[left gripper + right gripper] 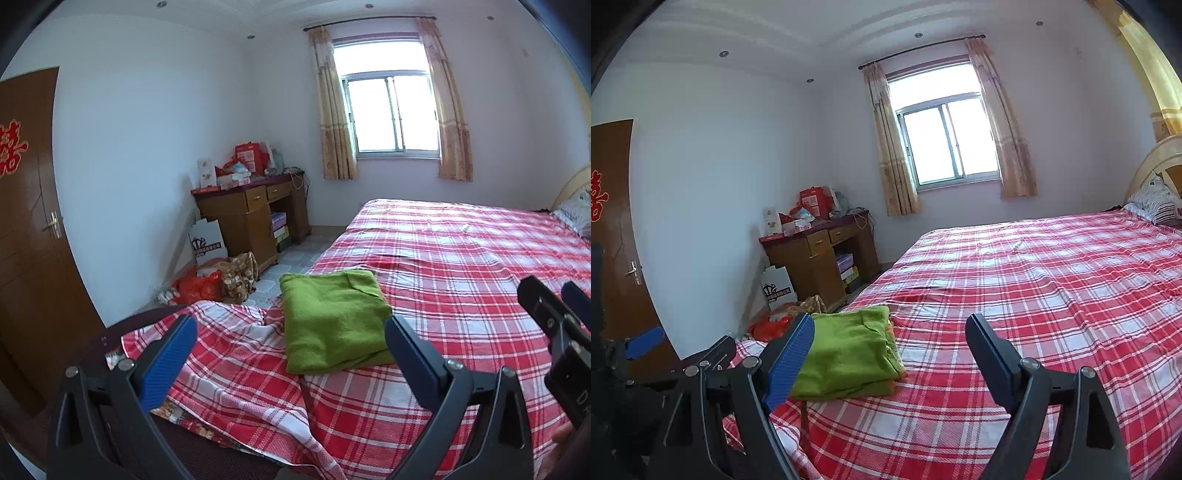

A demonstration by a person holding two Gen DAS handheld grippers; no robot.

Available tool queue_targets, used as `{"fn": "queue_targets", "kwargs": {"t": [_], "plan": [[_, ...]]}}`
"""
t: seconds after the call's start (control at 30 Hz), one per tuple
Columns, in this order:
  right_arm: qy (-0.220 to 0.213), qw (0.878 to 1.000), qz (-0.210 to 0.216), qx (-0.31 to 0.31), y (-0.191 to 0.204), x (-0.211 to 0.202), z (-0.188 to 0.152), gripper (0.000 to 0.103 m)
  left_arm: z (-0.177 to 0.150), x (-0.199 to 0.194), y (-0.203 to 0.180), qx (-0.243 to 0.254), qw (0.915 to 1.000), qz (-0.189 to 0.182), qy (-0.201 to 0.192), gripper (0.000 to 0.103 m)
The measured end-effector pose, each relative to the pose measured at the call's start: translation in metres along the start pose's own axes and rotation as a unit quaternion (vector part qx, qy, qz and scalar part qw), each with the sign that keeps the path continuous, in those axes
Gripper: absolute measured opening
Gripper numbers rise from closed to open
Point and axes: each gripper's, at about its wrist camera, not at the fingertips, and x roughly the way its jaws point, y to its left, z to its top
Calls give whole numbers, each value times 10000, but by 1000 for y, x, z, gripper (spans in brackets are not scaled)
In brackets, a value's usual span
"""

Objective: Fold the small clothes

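Observation:
A green garment (334,319) lies folded in a flat rectangle on the red plaid bed sheet (461,258), near the bed's left front corner. It also shows in the right wrist view (849,354), left of centre. My left gripper (291,332) is open and empty, raised above the sheet just short of the garment. My right gripper (890,330) is open and empty, raised to the right of the garment; it also shows at the right edge of the left wrist view (554,295).
The bed sheet (1034,295) runs back to pillows (1156,199) and a headboard at the right. A wooden desk (255,210) piled with boxes stands by the window wall. Bags (201,286) lie on the floor. A brown door (26,221) is at the left.

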Motion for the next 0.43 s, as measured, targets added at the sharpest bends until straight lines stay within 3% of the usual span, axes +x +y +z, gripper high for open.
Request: {"fn": "queue_targets", "kwargs": {"t": [0.17,0.43], "plan": [[37,10000,6,-6,0,2,-1,84,-2,8,6,-129,9995,-207,190,103],[106,9999,9,10,0,5,-2,84,-3,9,6,-99,9998,-40,191,103]]}}
